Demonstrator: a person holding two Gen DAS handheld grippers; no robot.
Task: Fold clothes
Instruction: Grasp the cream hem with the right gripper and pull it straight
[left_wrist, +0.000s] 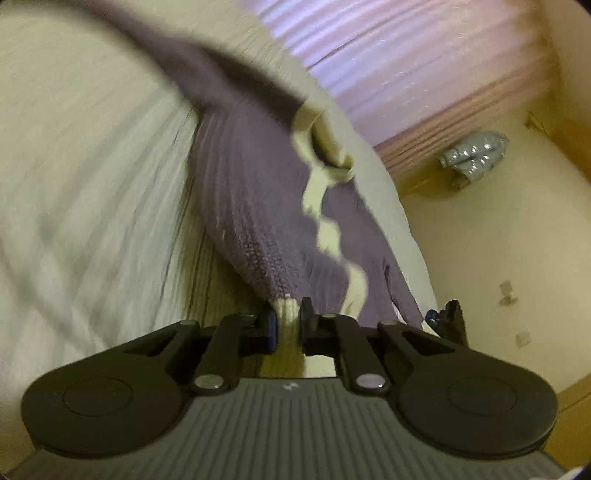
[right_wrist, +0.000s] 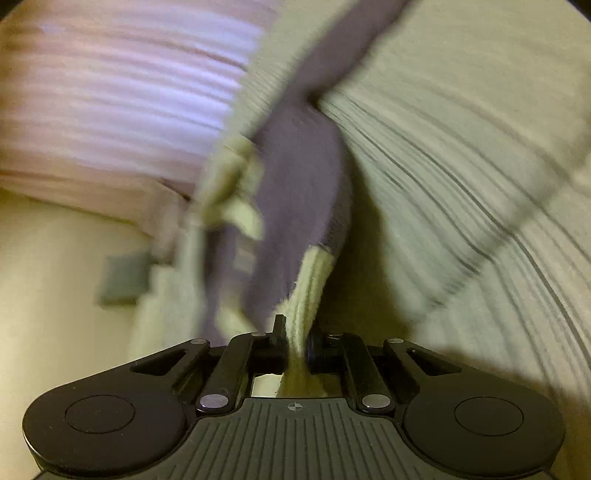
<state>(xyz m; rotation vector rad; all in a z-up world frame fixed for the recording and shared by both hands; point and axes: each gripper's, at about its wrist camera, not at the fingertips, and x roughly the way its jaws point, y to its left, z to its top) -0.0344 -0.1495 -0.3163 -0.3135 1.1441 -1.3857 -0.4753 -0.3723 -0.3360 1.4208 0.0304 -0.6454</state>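
A purple knit sweater (left_wrist: 251, 206) with cream trim hangs stretched above the pale bed cover (left_wrist: 81, 184). My left gripper (left_wrist: 287, 317) is shut on its cream ribbed edge. In the right wrist view the same sweater (right_wrist: 299, 184) is blurred by motion, and my right gripper (right_wrist: 296, 339) is shut on another cream ribbed edge of it. The tip of the right gripper (left_wrist: 448, 317) shows at the sweater's lower right in the left wrist view.
The bed cover (right_wrist: 461, 166) fills the right of the right wrist view. Pink curtains (left_wrist: 424, 66) hang beyond the bed. A silver-grey crumpled bundle (left_wrist: 474, 151) lies on the cream floor (left_wrist: 498, 258) by the wall. A wooden edge (left_wrist: 569, 417) runs at right.
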